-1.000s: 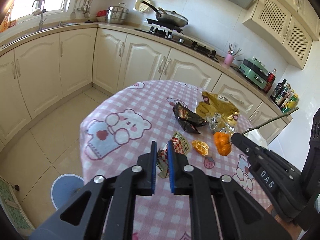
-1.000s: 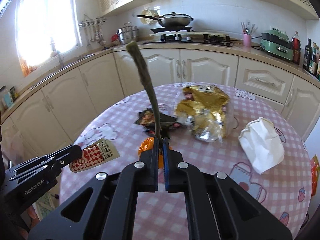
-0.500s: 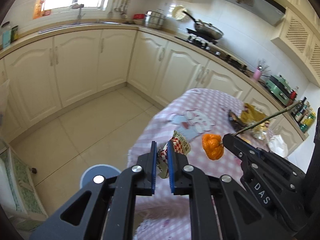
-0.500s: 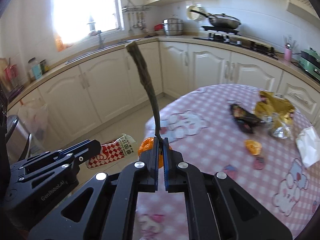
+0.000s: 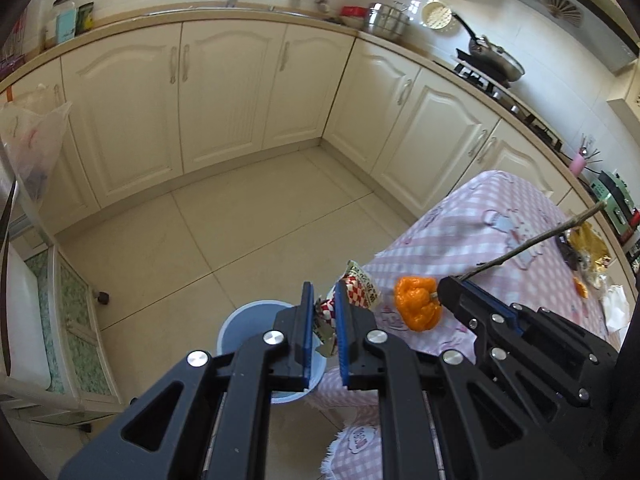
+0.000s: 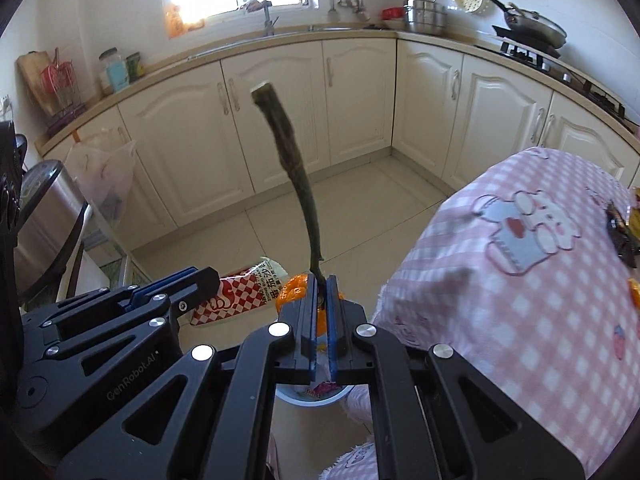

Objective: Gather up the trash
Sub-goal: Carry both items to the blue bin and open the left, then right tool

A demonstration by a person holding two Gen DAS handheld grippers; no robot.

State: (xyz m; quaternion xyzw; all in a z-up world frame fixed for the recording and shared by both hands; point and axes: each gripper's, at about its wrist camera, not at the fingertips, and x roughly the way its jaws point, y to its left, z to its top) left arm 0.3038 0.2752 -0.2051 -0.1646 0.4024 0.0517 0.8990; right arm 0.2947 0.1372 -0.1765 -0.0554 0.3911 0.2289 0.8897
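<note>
— Red-checked sachet (image 5: 362,286)?
— Pinched in the left tongs (image 5: 322,322), long axis up and rightward, above the blue bin (image 5: 248,320).
— And right?
— Right tongs (image 6: 321,312), angled downward, clamp an orange peel (image 6: 294,290) and its long stem (image 6: 294,176) pointing up, beside the bench (image 6: 520,280).

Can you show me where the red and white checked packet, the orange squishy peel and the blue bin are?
Red-and-white checked sauce packet (image 6: 236,296): right wrist view, its checked middle.
Crumpled orange peel on a long stem (image 5: 416,308): left wrist view, middle of the peel.
Round blue plastic bin (image 5: 248,318): left wrist view, its back rim.
</note>
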